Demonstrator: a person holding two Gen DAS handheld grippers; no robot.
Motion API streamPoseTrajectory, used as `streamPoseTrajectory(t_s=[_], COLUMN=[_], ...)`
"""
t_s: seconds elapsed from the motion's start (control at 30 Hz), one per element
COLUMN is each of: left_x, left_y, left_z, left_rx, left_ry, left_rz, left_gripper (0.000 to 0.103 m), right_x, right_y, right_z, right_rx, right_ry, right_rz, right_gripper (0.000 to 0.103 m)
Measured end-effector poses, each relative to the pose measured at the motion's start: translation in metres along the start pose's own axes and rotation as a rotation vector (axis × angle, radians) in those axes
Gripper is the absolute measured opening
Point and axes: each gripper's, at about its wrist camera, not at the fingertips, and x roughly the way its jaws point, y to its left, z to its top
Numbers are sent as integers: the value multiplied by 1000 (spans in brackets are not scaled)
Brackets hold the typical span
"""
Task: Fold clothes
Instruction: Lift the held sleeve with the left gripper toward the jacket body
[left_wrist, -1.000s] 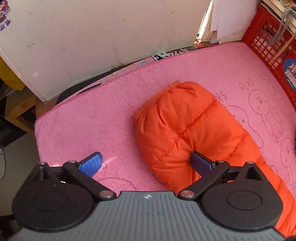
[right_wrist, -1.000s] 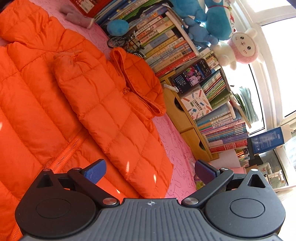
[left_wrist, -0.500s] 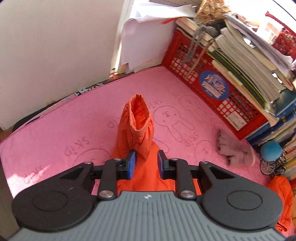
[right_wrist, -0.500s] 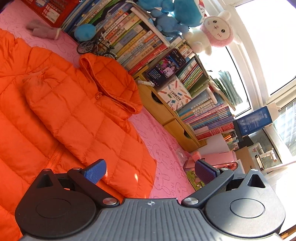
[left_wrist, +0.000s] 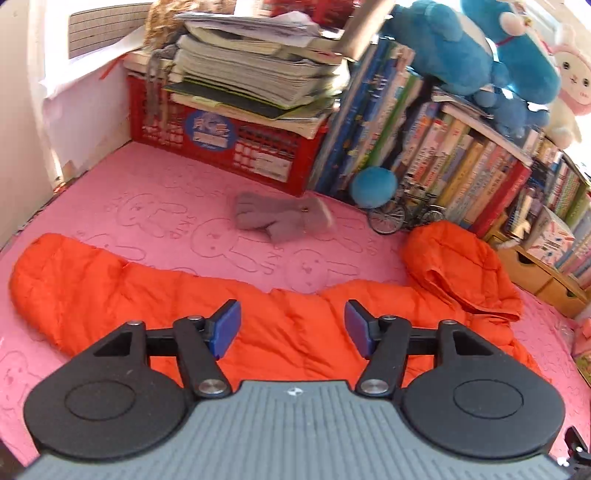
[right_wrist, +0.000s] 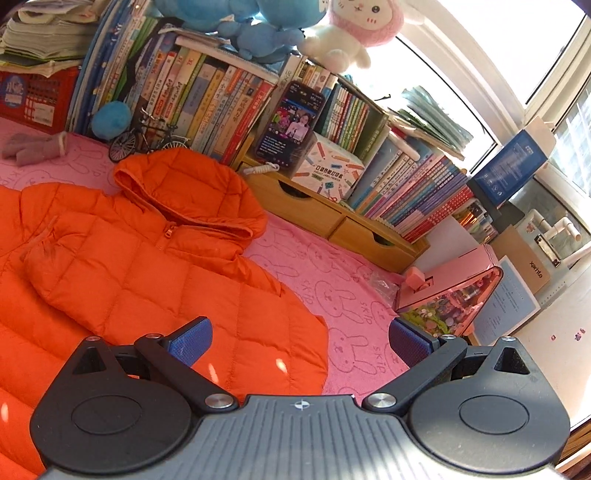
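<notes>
The orange puffer jacket is the biggest thing here, spread flat on the pink bunny-print blanket. In the right wrist view its body fills the ground ahead and to the left of the right tool, with one sleeve already laid across the chest and the hood farther ahead. In the left wrist view the other sleeve runs out flat ahead and to the left of the left tool, unfolded.

The step in hand looks like the sleeve fold on the second side. The left tool's pads have just been opening; they stand apart with nothing pinched between them, only jacket fabric visible below the gap. So this sleeve appears to have been let go, still stretched outward. The right tool's pads stand wide apart over the jacket's near edge and the blanket, empty too.

Next, I judge, the left tool must drop back to the sleeve near its cuff end, well out to its left, close on the padded fabric and carry it inward across the chest to match the first sleeve. The puffy fill will spring back, so the pinch should take a full fold of cloth.

Smaller things lie beyond the left tool: a grey glove, a blue ball and a toy bicycle against the books, all clear of the fold.
</notes>
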Motion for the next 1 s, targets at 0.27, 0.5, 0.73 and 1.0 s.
streamPoseTrajectory(t_s=[0.27, 0.5, 0.73, 1.0], left_x=[43, 69, 72, 50], left_y=[184, 215, 180, 93], left_z=[1, 4, 21, 25], left_rx=[-559, -618, -546, -191], left_ry=[140, 125, 67, -20], left_rz=[482, 358, 215, 66], left_gripper=[88, 100, 18, 18], right_x=[2, -8, -19, -22], right_y=[18, 26, 23, 13], right_z=[-23, -28, -27, -11], right_rx=[-54, -136, -144, -31], right_ry=[79, 75, 54, 40], right_rz=[59, 52, 68, 115], right_gripper=[103, 103, 103, 103])
